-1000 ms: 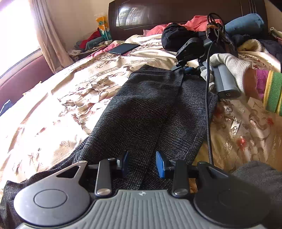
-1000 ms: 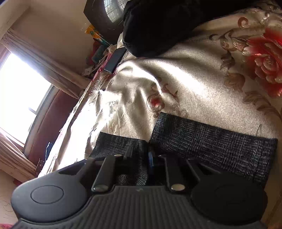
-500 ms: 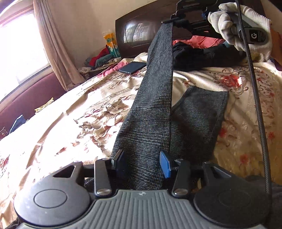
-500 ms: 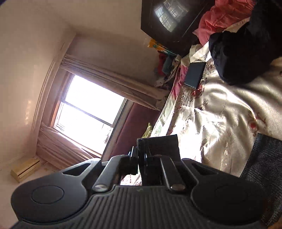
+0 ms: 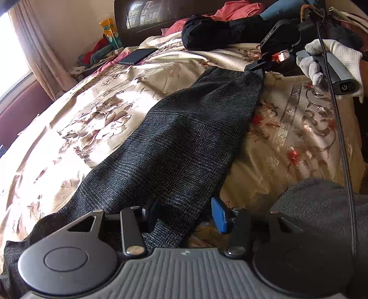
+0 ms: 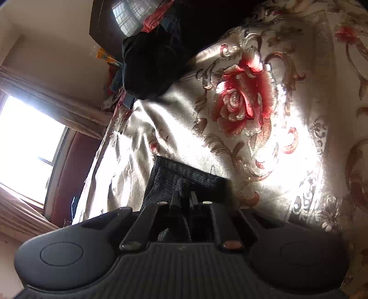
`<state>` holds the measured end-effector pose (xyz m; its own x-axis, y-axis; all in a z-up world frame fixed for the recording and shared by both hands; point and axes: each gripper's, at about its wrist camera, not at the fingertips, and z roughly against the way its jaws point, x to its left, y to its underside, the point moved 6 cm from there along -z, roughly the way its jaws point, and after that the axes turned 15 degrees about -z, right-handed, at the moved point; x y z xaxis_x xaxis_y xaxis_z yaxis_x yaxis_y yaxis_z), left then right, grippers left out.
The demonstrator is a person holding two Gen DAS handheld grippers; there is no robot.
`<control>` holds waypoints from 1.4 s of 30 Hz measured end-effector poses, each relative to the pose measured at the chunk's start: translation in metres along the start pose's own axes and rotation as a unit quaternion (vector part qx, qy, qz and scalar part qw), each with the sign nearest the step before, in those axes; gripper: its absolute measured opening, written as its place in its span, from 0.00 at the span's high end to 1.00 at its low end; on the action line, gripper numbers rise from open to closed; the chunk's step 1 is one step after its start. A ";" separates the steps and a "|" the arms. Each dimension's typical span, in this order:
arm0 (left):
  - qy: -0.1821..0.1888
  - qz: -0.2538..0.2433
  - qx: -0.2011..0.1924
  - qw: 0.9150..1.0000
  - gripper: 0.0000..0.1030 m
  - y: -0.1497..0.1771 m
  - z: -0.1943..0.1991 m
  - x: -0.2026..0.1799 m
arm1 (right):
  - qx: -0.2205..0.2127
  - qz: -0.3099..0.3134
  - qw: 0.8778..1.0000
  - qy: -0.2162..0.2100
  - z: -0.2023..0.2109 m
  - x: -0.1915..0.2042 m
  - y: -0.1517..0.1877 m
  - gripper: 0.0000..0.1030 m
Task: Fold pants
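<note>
Dark grey checked pants (image 5: 184, 142) lie lengthwise on the floral bedspread (image 5: 287, 138), one leg laid over the other. My left gripper (image 5: 185, 212) straddles the near end; its jaws are opening, the cloth lies between them and the blue pad (image 5: 219, 215) stands clear of it. At the far end my right gripper (image 5: 257, 66), held by a white-gloved hand (image 5: 331, 57), sits low on the bed at the leg hem. In the right wrist view that gripper (image 6: 184, 199) still pinches the hem (image 6: 184, 174) between narrow jaws that are starting to open.
A black garment pile (image 5: 207, 34) and pink clothes lie against the dark headboard (image 5: 149, 13). A dark flat device (image 5: 138, 56) rests on the bed at far left. A black cable (image 5: 340, 138) hangs down the right side. Grey cloth (image 5: 322, 202) bulges at lower right.
The right gripper lifted the leg hem high, then brought it back down onto the bed at the far end, laying that leg over the other. The left jaws have spread wider.
</note>
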<state>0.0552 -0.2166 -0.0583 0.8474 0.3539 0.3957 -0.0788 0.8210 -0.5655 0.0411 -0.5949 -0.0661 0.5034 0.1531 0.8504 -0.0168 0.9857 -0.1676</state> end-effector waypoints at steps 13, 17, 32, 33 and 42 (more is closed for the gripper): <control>0.001 0.012 -0.009 1.000 0.40 -0.003 -0.001 0.002 | -0.009 0.066 0.997 0.030 -0.004 0.007 -0.004 0.92; 0.005 0.007 -0.008 1.000 0.40 0.000 0.000 0.000 | -0.008 0.051 0.999 0.015 0.004 0.001 -0.004 0.91; 0.001 0.023 -0.012 1.000 0.39 -0.003 0.002 0.009 | -0.010 0.066 0.997 -0.042 0.008 0.048 -0.008 0.93; 0.007 0.024 -0.012 1.000 0.39 -0.003 0.001 0.006 | -0.006 0.058 0.998 -0.005 0.002 0.028 -0.009 0.93; 0.012 0.012 -0.013 1.000 0.39 -0.003 0.000 0.000 | -0.031 0.041 0.998 0.036 0.006 -0.002 -0.010 0.87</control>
<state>0.0554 -0.2189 -0.0568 0.8583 0.3622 0.3636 -0.0865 0.8004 -0.5932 0.0347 -0.6044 -0.0628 0.5631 0.2246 0.7953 -0.0069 0.9636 -0.2672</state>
